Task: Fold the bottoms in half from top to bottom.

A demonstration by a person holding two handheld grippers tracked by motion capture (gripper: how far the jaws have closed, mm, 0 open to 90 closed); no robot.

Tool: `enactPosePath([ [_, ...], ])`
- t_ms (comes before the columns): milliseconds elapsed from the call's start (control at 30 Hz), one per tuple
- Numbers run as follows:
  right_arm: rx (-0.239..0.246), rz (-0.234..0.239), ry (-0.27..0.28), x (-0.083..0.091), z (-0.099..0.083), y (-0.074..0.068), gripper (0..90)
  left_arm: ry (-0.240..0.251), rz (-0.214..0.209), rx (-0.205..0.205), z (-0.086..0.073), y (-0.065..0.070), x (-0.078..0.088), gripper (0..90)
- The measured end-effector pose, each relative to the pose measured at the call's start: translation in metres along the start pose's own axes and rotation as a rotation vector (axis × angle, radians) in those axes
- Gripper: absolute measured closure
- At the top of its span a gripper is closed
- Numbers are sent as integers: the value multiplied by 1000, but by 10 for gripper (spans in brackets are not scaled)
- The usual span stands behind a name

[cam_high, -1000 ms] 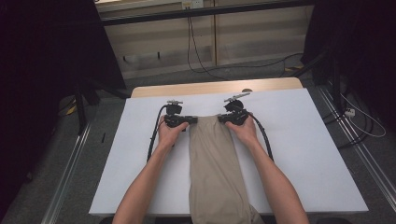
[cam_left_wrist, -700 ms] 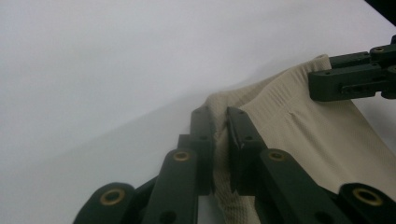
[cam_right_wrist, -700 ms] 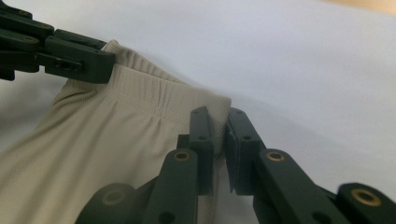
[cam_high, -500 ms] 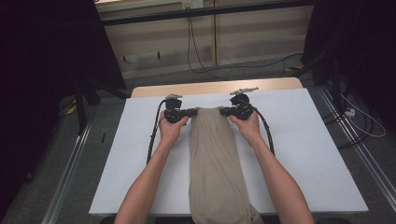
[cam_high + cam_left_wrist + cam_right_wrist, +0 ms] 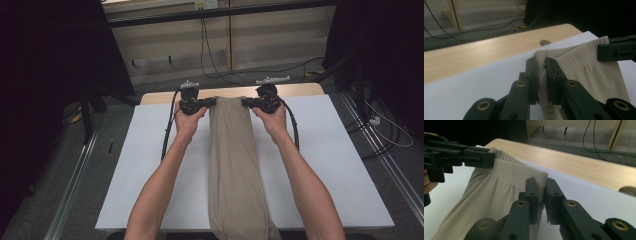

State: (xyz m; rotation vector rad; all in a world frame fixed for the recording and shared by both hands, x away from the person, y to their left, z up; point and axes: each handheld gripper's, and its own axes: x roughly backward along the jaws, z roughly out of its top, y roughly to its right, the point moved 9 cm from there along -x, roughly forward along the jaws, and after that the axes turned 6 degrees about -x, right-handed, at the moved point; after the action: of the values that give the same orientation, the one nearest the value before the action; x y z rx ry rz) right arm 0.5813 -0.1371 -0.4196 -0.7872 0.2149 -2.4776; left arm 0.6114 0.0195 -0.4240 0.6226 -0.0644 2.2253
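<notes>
A folded beige garment (image 5: 232, 150) with an elastic waistband lies lengthwise down the middle of the white table cover (image 5: 340, 165). My left gripper (image 5: 214, 101) is shut on the waistband's left corner, and my right gripper (image 5: 245, 102) is shut on its right corner. The waistband is stretched between them and lifted off the table. In the left gripper view the jaws (image 5: 541, 62) have just been closing and now pinch the fabric (image 5: 584, 72). In the right gripper view the jaws (image 5: 540, 181) clamp the other corner of the cloth (image 5: 491, 192), with the left gripper (image 5: 484, 158) beyond.
A strip of bare wooden tabletop (image 5: 300, 90) shows past the white cover's far edge. Black cables (image 5: 210, 55) run over the floor behind the table. Metal rails (image 5: 385, 165) flank the table on both sides.
Both hands have risen and moved toward the far edge, carrying the waistband up with them. The garment's far end now hangs stretched between the grippers.
</notes>
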Motion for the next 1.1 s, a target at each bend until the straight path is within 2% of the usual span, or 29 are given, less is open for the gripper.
enactPosePath([
  [33, 7, -6, 7, 2, 5, 0, 818, 11, 10, -13, 10, 0, -1, 817],
  [67, 7, -6, 7, 2, 5, 0, 818, 11, 10, -13, 10, 0, -1, 817],
  [100, 7, -7, 21, 6, 16, 1, 819, 18, 9, -15, 15, 0, -1, 816],
  [167, 10, -10, 29, 9, 22, 2, 819, 39, 4, -26, 28, 2, 0, 817],
  [267, 11, -13, 60, 19, 43, 4, 819, 58, 11, -76, 54, 6, 2, 815],
  [300, 11, -13, 70, 21, 48, 5, 818, 58, 11, -76, 54, 6, 2, 815],
  [333, 6, -17, 80, 23, 53, 7, 819, 79, 10, -89, 68, 8, 3, 815],
  [367, 2, -19, 85, 25, 57, 8, 819, 81, 14, -107, 75, 8, 4, 815],
  [400, 2, -19, 85, 25, 57, 8, 819, 81, 14, -107, 75, 8, 4, 815],
  [433, -5, -20, 106, 30, 68, 10, 818, 98, 13, -122, 87, 11, 5, 815],
  [500, -6, -26, 121, 35, 78, 11, 819, 117, 5, -139, 95, 13, 7, 815],
  [533, -4, -24, 130, 37, 81, 11, 819, 117, 5, -139, 95, 13, 7, 814],
  [567, 0, -23, 131, 39, 81, 10, 819, 111, -15, -145, 93, 15, 9, 814],
  [667, 9, -13, 104, 41, 71, 9, 819, 83, -31, -162, 85, 18, 10, 813],
  [733, 8, -4, 105, 42, 66, 8, 819, 68, -38, -169, 77, 23, 13, 813],
  [767, 10, 7, 100, 46, 56, 5, 820, 74, -62, -170, 70, 30, 20, 813],
  [800, 10, 7, 100, 46, 56, 5, 820, 74, -62, -170, 70, 30, 20, 813],
  [833, 4, 32, 98, 51, 46, 1, 820, 81, -83, -174, 61, 37, 28, 814],
  [900, 18, 50, 95, 58, 35, -6, 821, 87, -84, -177, 56, 41, 32, 814],
  [967, 35, 57, 83, 65, 24, -13, 821, 84, -100, -198, 40, 53, 45, 814],
  [1000, 35, 57, 83, 65, 24, -13, 821, 84, -100, -198, 40, 53, 45, 814],
  [1067, 55, 76, 75, 78, 11, -25, 821, 93, -126, -210, 34, 63, 58, 813],
  [1100, 55, 76, 75, 78, 11, -25, 821, 100, -138, -206, 31, 69, 64, 813],
])
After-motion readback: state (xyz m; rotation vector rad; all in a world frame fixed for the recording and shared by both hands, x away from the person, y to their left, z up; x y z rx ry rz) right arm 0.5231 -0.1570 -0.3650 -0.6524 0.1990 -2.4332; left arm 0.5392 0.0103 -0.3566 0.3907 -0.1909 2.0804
